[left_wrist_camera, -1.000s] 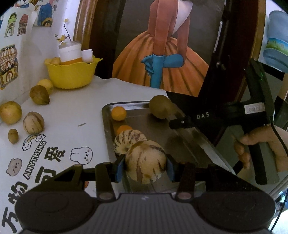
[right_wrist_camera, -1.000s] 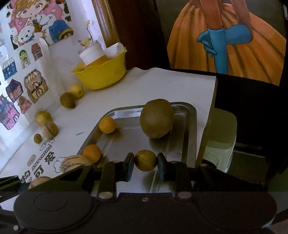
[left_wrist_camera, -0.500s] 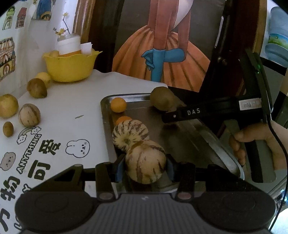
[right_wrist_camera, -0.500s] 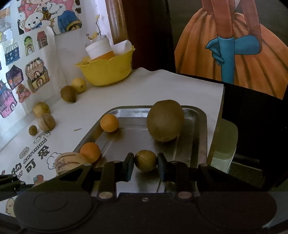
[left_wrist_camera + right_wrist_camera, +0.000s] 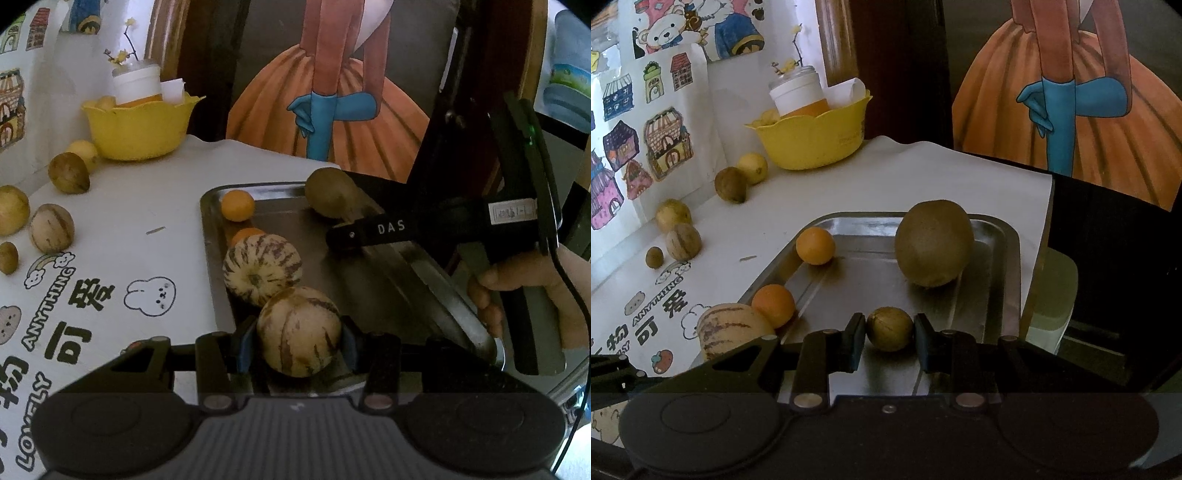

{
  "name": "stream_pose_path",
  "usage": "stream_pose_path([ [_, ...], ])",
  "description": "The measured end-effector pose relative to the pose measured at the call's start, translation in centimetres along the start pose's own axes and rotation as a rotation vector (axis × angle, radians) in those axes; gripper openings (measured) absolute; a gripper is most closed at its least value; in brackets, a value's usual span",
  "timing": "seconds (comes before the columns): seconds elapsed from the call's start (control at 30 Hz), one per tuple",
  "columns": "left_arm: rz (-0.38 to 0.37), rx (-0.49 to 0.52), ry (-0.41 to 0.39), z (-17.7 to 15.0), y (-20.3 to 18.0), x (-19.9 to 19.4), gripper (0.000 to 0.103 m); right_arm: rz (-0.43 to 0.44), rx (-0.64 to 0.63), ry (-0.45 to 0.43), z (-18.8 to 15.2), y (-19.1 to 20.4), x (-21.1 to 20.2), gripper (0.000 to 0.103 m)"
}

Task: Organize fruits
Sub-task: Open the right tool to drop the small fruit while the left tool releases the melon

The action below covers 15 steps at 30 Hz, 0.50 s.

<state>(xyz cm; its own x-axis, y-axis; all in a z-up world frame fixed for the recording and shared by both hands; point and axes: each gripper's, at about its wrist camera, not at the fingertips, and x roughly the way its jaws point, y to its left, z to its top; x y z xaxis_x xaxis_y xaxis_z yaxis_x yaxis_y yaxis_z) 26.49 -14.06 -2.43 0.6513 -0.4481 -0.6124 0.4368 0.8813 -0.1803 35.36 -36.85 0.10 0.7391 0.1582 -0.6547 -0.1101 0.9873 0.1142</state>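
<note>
Left wrist view: the left gripper (image 5: 299, 338) is closed around a striped melon (image 5: 298, 330), one pad on each side, at the near end of the metal tray (image 5: 208, 221). A second striped melon (image 5: 262, 268) lies in the tray just beyond the held one; the two look to be touching or nearly so. Farther along the tray's left edge sit two small oranges (image 5: 237, 205), and a large brown kiwi (image 5: 328, 197) rests near its far right corner. Over the last second the held melon has come forward over the tray and closer to its twin, which suggests it is about to be set down beside it.

Right wrist view: the right gripper (image 5: 890, 338) has its pads around a small brown round fruit (image 5: 889, 328), low over the middle of the tray floor. A sliver of gap now shows on the left pad and a wider one on the right, where a second ago the grip looked snug; I judge the jaws are easing open and the fruit is being left in the tray. Away to the left of the tray, several loose fruits (image 5: 683, 242) are still to be gathered on the white tablecloth (image 5: 849, 184), near a yellow bowl (image 5: 812, 138).
</note>
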Motion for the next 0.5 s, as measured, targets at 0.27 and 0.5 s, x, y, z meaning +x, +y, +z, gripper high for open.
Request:
stream_pose_path([
  [0.27, -0.003, 0.014, 0.015, -0.2, -0.3, 0.0, 0.052, -0.001, -0.001, 0.009, 0.0, 0.0, -0.3, 0.034],
  [0.5, -0.020, 0.004, 0.019, -0.3, -0.5, -1.3, 0.063, -0.007, -0.004, 0.004, -0.3, 0.1, -1.8, 0.054],
])
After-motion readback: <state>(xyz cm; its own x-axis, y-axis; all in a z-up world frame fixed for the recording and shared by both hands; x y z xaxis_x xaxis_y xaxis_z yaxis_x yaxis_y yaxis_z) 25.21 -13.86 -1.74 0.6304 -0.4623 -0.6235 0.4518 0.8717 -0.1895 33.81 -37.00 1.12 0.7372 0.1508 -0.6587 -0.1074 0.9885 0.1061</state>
